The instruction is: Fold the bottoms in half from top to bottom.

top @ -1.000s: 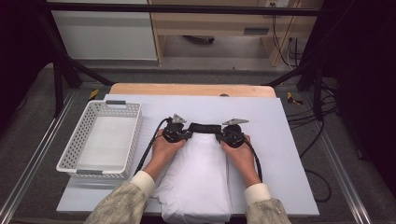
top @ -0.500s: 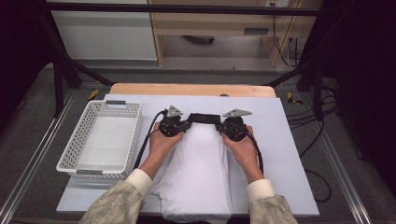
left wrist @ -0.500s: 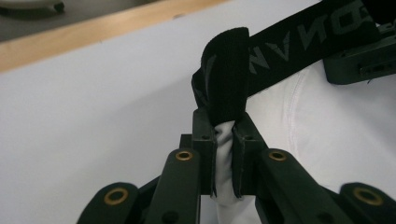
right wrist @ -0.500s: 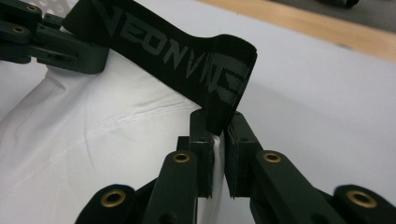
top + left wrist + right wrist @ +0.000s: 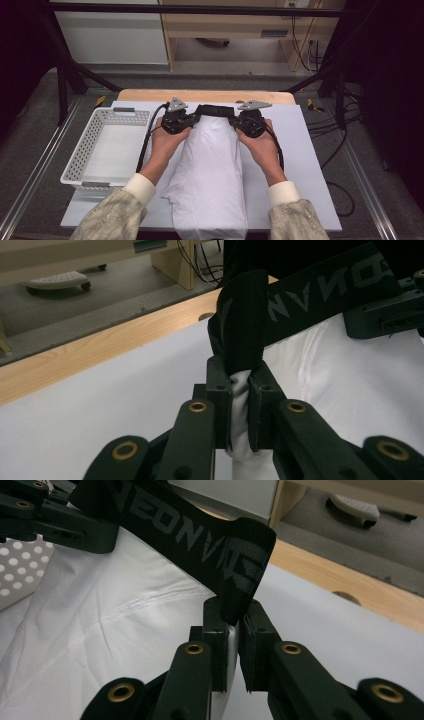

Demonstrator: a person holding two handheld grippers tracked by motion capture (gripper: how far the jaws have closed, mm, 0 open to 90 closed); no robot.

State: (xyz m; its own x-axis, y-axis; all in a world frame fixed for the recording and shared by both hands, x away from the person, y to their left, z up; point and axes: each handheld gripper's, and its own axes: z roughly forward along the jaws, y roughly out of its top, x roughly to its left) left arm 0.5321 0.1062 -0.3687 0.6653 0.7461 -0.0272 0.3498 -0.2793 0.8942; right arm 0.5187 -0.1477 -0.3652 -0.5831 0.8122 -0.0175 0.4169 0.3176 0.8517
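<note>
A white garment (image 5: pixel 210 175) with a black lettered waistband (image 5: pixel 215 109) lies lengthwise on the white table top (image 5: pixel 305 165), its waistband end raised. My left gripper (image 5: pixel 192 118) is shut on the waistband's left corner, with black band and white cloth pinched between its jaws (image 5: pixel 240 380). At the right corner my right gripper (image 5: pixel 235 120) is shut the same way (image 5: pixel 234 619). The waistband (image 5: pixel 320 292) (image 5: pixel 185 535) runs taut between the two grippers. The garment's near end hangs over the table's front edge.
A white perforated basket (image 5: pixel 75 165) stands on the left part of the table, empty. A wooden strip (image 5: pixel 150 95) borders the far edge. Black frame posts and cables flank the table, and bare white table top lies right of the garment.
Both hands have risen together and moved a little toward the far edge, lifting the waistband end of the garment off the table. Both grips stay closed.
</note>
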